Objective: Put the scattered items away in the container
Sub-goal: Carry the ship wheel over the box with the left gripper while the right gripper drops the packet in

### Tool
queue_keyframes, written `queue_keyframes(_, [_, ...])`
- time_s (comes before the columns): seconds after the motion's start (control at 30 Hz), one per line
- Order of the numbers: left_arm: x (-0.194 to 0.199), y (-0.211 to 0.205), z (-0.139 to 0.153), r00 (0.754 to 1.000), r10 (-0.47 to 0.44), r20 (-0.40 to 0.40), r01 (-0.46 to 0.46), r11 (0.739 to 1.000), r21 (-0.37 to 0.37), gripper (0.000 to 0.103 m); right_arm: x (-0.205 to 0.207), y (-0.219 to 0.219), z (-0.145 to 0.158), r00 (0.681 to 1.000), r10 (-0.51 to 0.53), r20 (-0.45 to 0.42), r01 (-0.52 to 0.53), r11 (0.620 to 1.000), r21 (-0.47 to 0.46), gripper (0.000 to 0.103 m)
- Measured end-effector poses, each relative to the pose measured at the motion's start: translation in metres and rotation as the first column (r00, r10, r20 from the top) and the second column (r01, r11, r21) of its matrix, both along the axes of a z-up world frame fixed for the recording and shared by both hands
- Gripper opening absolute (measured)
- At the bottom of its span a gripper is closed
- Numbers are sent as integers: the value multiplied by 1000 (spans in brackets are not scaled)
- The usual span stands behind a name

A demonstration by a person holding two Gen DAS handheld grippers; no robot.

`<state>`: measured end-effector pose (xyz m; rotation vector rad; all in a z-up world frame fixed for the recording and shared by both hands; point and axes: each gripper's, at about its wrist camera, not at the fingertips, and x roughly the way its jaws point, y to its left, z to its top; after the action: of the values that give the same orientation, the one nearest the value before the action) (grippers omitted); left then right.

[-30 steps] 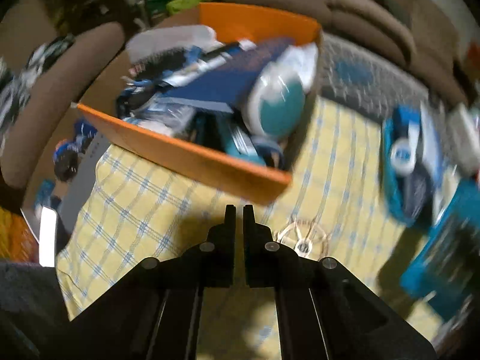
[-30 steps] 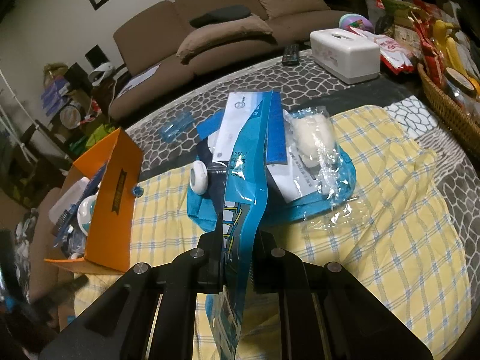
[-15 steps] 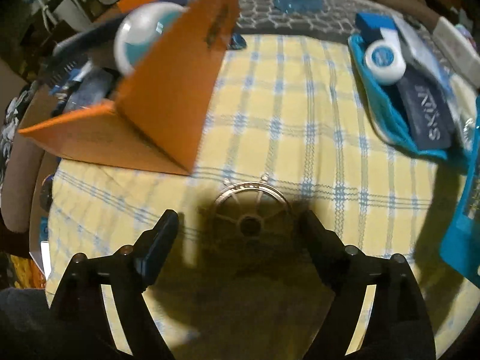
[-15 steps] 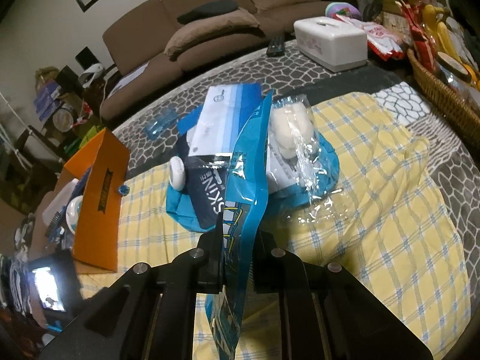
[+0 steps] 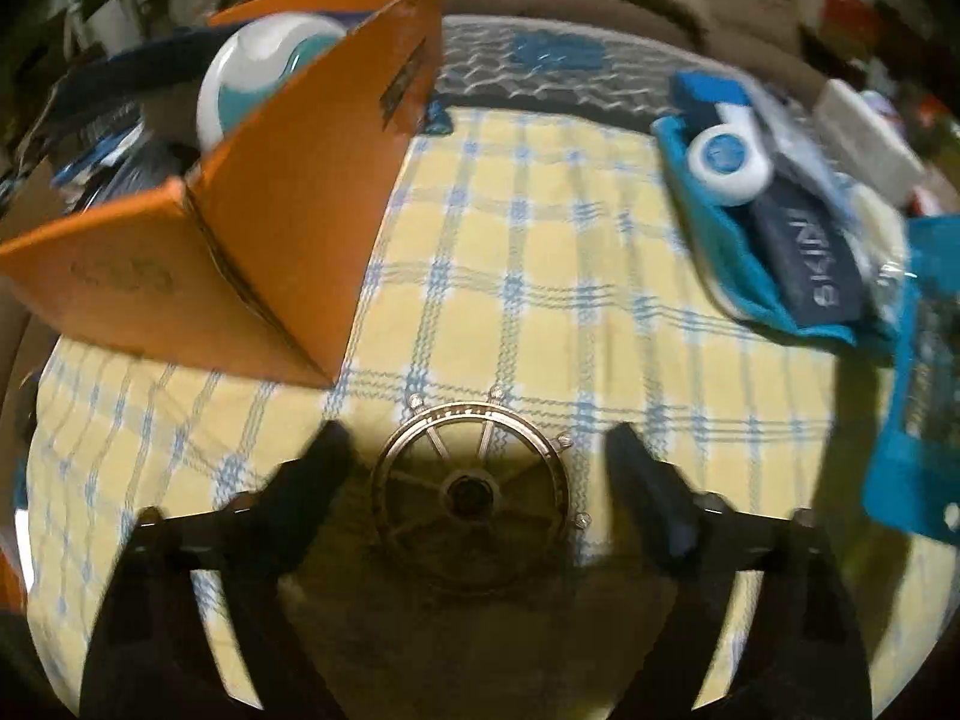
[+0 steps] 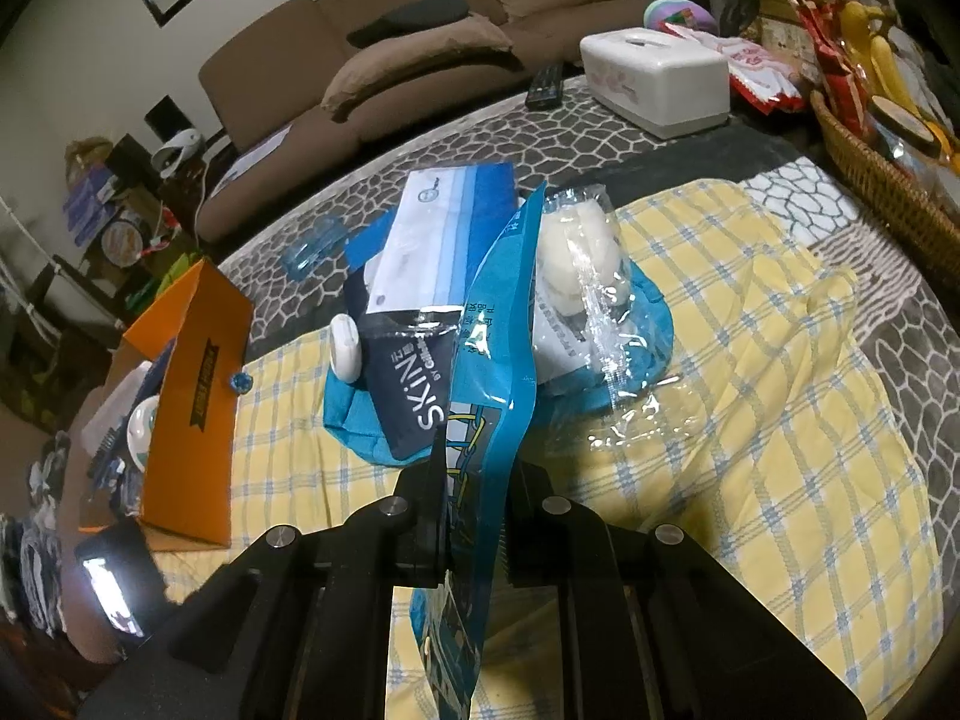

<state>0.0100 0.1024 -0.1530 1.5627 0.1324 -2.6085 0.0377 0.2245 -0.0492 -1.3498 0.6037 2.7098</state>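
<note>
Done: orange box (image 5: 288, 228) already crammed with items.
Left tongs (image 5: 474, 456): spread around metal wheel (image 5: 471, 483), beside box corner.
Right tongs (image 6: 474, 480): pinching blue packet (image 6: 486, 372).
Left: pile on teal cloth (image 6: 651, 330), right of box.

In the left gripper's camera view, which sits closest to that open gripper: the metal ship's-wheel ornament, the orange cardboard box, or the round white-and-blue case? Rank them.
1. Metal ship's-wheel ornament, right between the left gripper's open fingers.
2. Orange cardboard box, ahead to the left on the checked cloth.
3. Round white-and-blue case, far right, on the blue pile.

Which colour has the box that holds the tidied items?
Orange box, seen best in the left wrist view.
</note>
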Motion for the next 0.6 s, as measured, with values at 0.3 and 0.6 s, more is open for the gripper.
queue_keyframes(0.3, [4, -22, 14, 998, -55, 42, 51, 995, 89, 69, -1, -2, 5, 1000, -12, -13, 12, 1000, -12, 11])
queue_keyframes(0.6, [27, -42, 105, 971, -127, -200, 153, 981, 118, 69, 1, -9, 19, 999, 10, -45, -10, 1000, 4, 11])
